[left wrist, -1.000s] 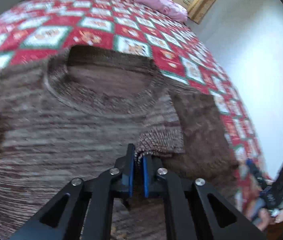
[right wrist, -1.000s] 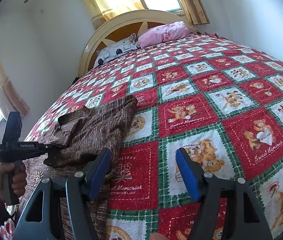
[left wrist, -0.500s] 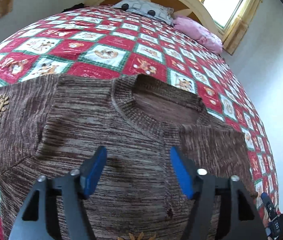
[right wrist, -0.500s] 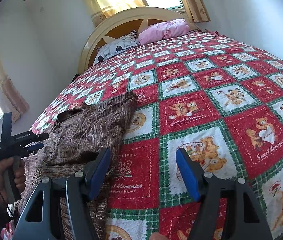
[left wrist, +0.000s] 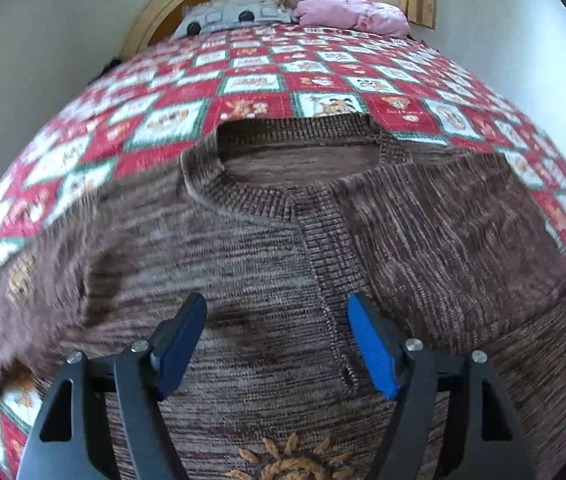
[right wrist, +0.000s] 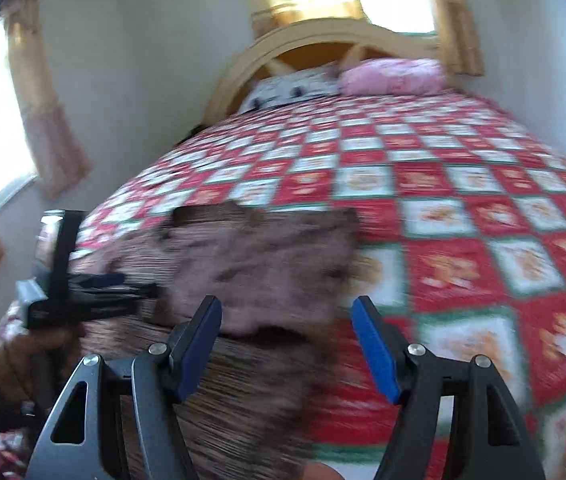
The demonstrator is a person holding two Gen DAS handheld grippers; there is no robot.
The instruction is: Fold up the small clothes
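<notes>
A brown knitted sweater (left wrist: pixel 263 248) lies front up on the bed, its neck hole (left wrist: pixel 295 152) away from me. Its right sleeve (left wrist: pixel 443 232) is folded in across the chest. An orange sun motif (left wrist: pixel 291 460) shows at the bottom edge. My left gripper (left wrist: pixel 277 304) hovers over the chest; its jaws are opening and its blue pads grip nothing. In the blurred right wrist view, my right gripper (right wrist: pixel 287 304) stands open above the sweater's (right wrist: pixel 259 256) right edge. A hand (right wrist: pixel 31 356) holds the left gripper (right wrist: pixel 131 286) at the left.
A red, white and green quilt (left wrist: pixel 323 80) with teddy-bear squares covers the bed. A grey pillow (left wrist: pixel 235 16) and a pink pillow (left wrist: pixel 347 14) lie against the arched headboard (right wrist: pixel 323 40). Curtained windows (right wrist: pixel 43 120) and white walls ring the bed.
The left gripper let go of the sleeve cuff, opened wide and tilted up towards the headboard. The right gripper swung left over the sweater's edge, still open.
</notes>
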